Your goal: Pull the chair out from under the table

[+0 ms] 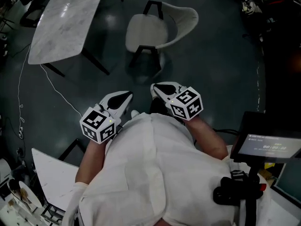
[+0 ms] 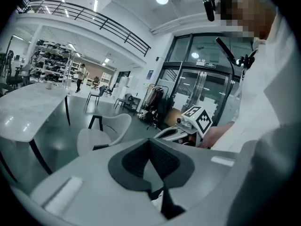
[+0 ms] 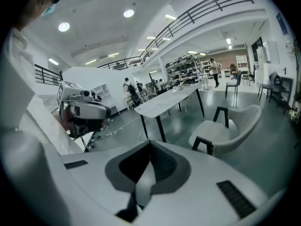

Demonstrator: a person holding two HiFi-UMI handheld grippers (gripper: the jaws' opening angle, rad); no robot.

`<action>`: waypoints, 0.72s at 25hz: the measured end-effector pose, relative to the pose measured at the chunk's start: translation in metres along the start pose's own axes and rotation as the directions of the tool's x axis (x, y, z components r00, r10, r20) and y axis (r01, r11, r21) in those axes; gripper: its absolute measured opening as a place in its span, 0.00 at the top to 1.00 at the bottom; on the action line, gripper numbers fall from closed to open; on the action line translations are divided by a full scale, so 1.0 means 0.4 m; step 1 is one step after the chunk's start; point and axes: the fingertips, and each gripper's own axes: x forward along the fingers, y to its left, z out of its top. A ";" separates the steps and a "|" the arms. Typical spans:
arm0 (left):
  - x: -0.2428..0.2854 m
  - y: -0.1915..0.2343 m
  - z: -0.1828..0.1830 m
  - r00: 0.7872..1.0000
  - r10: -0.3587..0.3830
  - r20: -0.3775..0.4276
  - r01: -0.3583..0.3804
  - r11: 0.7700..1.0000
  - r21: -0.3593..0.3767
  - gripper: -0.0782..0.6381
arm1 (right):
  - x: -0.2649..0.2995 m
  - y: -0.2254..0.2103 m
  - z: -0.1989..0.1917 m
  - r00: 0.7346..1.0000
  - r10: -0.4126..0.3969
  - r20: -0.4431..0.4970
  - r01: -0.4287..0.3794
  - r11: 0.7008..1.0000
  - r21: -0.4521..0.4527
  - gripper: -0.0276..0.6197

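White shell chair (image 1: 153,32) stands clear of the marble table (image 1: 66,22) on open floor, so the pull-out appears complete, with left gripper (image 1: 126,97) and right gripper (image 1: 155,88) both closed, empty, well apart from it.

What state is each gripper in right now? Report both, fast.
Left gripper: jaws closed, holding nothing.
Right gripper: jaws closed, holding nothing.
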 end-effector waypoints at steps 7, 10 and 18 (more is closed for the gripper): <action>0.023 -0.001 0.000 1.000 -0.010 -0.011 0.010 1.000 0.003 0.88 | -0.002 0.019 -0.006 1.000 0.016 -0.002 -0.016 1.000 -0.010 0.95; 0.017 0.001 -0.003 1.000 -0.006 -0.010 0.006 1.000 -0.003 0.88 | -0.001 0.026 -0.006 1.000 0.022 -0.011 -0.022 1.000 -0.022 0.95; -0.019 0.012 -0.029 1.000 0.013 -0.009 -0.013 1.000 -0.025 0.88 | 0.018 0.054 0.007 0.999 0.035 -0.013 -0.036 0.998 -0.047 0.95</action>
